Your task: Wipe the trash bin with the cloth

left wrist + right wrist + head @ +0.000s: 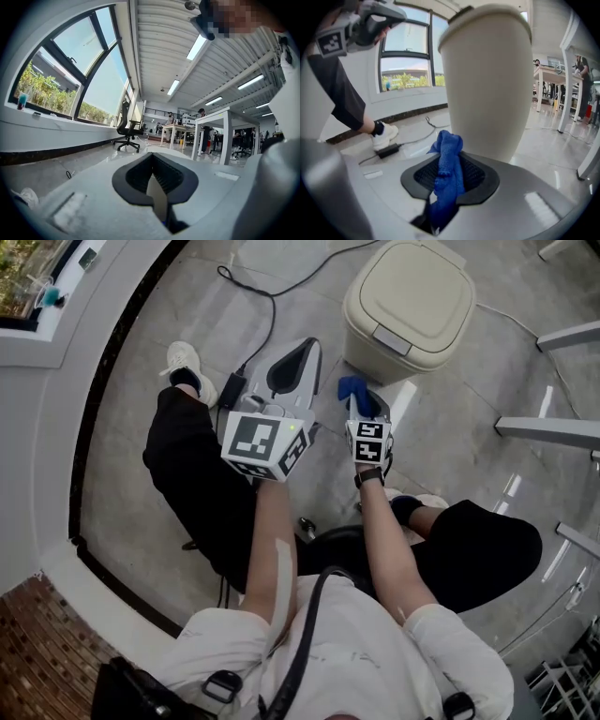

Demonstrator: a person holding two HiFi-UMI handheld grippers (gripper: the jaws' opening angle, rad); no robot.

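The cream trash bin (pixel 410 306) stands on the floor ahead of me with its lid down; it fills the right gripper view as a tall pale wall (pixel 487 79). My right gripper (pixel 359 407) is shut on a blue cloth (pixel 352 391), just short of the bin's near side. The cloth (pixel 449 168) sticks up from between the jaws, a little apart from the bin. My left gripper (pixel 289 371) is held higher and to the left of the bin, jaws together with nothing in them (pixel 152 161). It also shows at the top left of the right gripper view (pixel 365 23).
A black power adapter (pixel 232 388) with its cable lies on the floor left of the bin, by the person's white shoe (pixel 187 367). Grey table legs (pixel 553 427) cross the floor at right. A curved window wall (pixel 56 352) runs along the left. An office chair (pixel 127 131) and desks (pixel 213 131) stand far off.
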